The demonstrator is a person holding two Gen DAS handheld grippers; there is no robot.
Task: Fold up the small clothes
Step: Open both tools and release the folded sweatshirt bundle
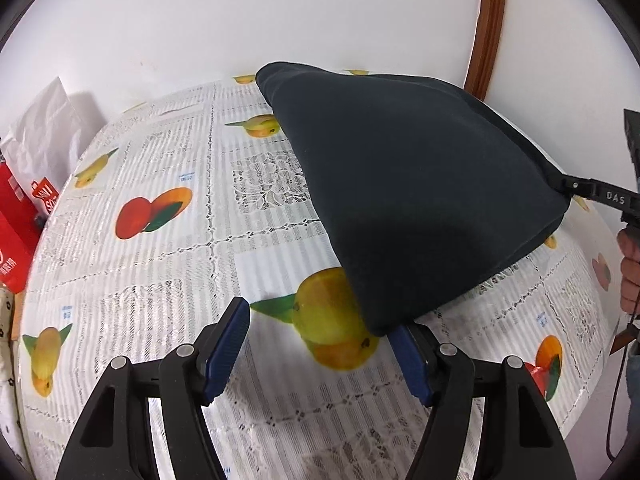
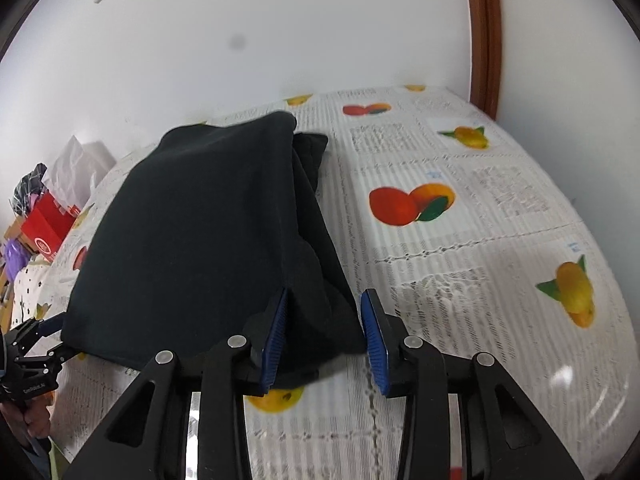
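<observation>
Both grippers' jaws stand spread, the right gripper (image 2: 324, 334) around the dark garment (image 2: 192, 232), seemingly unpinched.

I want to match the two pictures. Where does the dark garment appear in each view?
Left wrist view: the dark garment fills the upper right, reaching down to this claw's right finger.
Right wrist view: the dark garment lies left of centre; its near corner sits between the fingers.
Shared landmark: the red shopping bag at the left edge of the fruit-print tablecloth.
</observation>
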